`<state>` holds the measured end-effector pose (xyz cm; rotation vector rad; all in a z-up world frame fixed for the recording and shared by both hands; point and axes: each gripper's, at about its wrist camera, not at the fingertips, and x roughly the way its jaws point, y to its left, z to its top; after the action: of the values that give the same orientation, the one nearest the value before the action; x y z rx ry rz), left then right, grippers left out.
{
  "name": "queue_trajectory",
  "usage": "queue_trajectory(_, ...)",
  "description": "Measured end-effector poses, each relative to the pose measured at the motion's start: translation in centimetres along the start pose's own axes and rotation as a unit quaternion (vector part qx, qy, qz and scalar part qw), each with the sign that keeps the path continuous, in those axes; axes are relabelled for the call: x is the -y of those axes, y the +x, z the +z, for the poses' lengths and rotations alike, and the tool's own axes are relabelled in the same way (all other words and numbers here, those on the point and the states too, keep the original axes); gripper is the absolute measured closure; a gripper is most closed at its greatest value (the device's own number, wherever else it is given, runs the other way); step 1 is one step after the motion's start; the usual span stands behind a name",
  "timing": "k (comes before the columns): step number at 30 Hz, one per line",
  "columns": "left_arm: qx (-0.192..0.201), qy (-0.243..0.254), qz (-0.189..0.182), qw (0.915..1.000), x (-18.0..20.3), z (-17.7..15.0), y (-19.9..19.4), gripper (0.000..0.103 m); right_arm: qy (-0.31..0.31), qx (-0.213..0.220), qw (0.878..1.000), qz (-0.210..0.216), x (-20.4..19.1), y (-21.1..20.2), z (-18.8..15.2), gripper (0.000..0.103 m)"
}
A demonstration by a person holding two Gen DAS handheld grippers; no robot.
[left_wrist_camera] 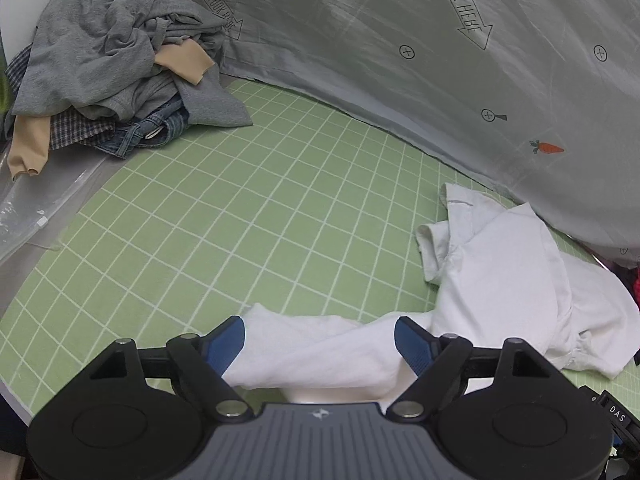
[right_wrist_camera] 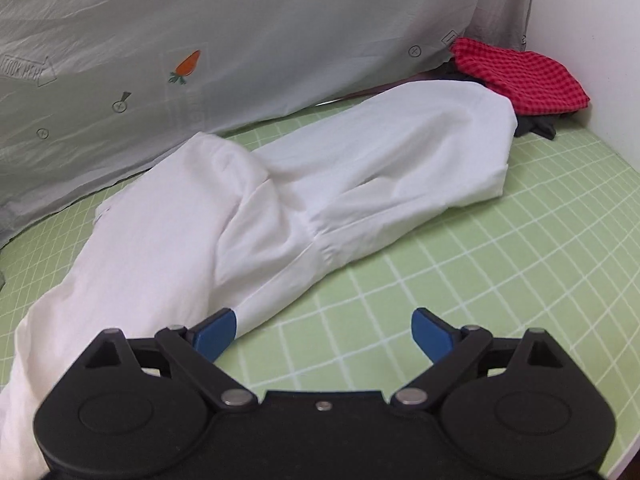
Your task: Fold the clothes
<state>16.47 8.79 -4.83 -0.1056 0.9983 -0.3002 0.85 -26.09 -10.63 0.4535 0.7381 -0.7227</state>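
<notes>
A white shirt (left_wrist_camera: 500, 272) lies crumpled on the green checked sheet (left_wrist_camera: 224, 216). In the left wrist view my left gripper (left_wrist_camera: 320, 340) is open, its blue fingers on either side of a long white fold of the shirt. In the right wrist view the shirt (right_wrist_camera: 304, 192) stretches from near left to far right. My right gripper (right_wrist_camera: 324, 332) is open and low over the sheet, its left fingertip (right_wrist_camera: 216, 330) touching the shirt's near edge, with bare sheet between the fingers.
A pile of grey, plaid and denim clothes (left_wrist_camera: 116, 64) sits at the far left beside a clear plastic bag (left_wrist_camera: 32, 208). A grey carrot-print cloth (left_wrist_camera: 440, 60) hangs along the back. A red checked cloth (right_wrist_camera: 520, 76) on dark clothes lies by a white wall (right_wrist_camera: 600, 80).
</notes>
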Motion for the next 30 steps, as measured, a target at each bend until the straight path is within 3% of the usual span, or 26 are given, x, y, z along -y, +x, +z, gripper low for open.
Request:
queue_trajectory(10,-0.015,0.055,-0.021,0.9982,-9.3,1.5,-1.1,0.018,0.051,-0.007,0.998,0.034,-11.6,-4.1,-7.3,0.007)
queue_trajectory(16,-0.026,0.062,-0.035,0.9971,-12.3,1.3,-1.7,0.017,0.049,-0.008,0.998,0.045,-15.8,-5.5,-9.2,0.006)
queue_trajectory(24,-0.020,0.055,-0.035,0.9977,-14.2,1.7,-1.9,0.017,0.036,-0.033,0.998,0.034,-18.6,-4.1,-10.2,0.007)
queue_trajectory(26,-0.024,0.048,-0.033,0.9980,-14.2,1.7,-1.7,0.017,0.037,-0.042,0.998,0.032,-18.5,-3.9,-10.5,0.011)
queue_trajectory(27,-0.026,0.045,-0.032,0.9981,-14.2,1.8,-1.5,0.017,0.038,-0.047,0.998,0.035,-18.3,-3.8,-10.7,0.018)
queue_trajectory(29,-0.029,0.040,-0.032,0.9983,-13.8,1.8,-1.2,0.017,0.032,-0.051,0.997,0.046,-17.8,-3.9,-10.8,0.042)
queue_trajectory(30,-0.030,0.040,-0.035,0.9981,-13.4,1.9,-1.0,0.017,0.024,-0.048,0.997,0.053,-17.6,-4.0,-10.8,0.060)
